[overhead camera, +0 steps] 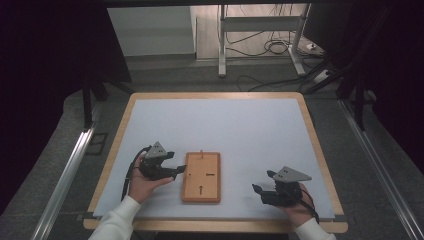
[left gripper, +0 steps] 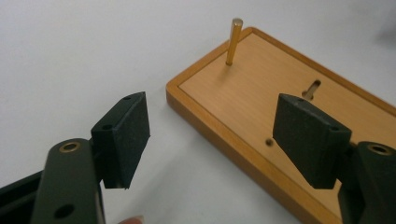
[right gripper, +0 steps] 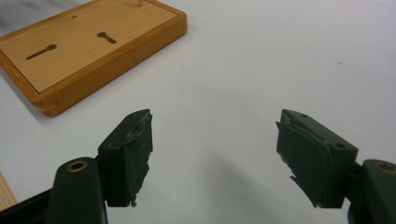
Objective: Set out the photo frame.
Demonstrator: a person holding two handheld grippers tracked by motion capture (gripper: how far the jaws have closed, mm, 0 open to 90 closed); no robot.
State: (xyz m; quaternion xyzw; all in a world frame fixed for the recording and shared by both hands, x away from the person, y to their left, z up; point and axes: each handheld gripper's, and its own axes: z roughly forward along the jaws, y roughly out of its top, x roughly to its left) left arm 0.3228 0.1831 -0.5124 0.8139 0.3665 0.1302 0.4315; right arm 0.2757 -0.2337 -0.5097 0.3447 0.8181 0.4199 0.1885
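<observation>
A flat wooden board (overhead camera: 201, 177) lies on the white mat near the table's front, with two keyhole slots and a thin brass peg (left gripper: 234, 41) standing upright near its far end. My left gripper (overhead camera: 178, 171) hovers at the board's left edge, jaws open and empty, its right jaw over the wood. In the left gripper view the board (left gripper: 280, 112) lies ahead, with the left gripper (left gripper: 212, 140) open above its near edge. My right gripper (overhead camera: 263, 185) rests open to the right of the board, apart from it. The right gripper view has the board (right gripper: 88, 46) at upper left and the right gripper (right gripper: 212, 154) empty.
The white mat (overhead camera: 220, 130) covers a wooden-rimmed table (overhead camera: 315, 135). Beyond the far edge are a desk frame (overhead camera: 260, 35) and cables on the floor. A metal rail (overhead camera: 65, 175) runs along the left side, another along the right.
</observation>
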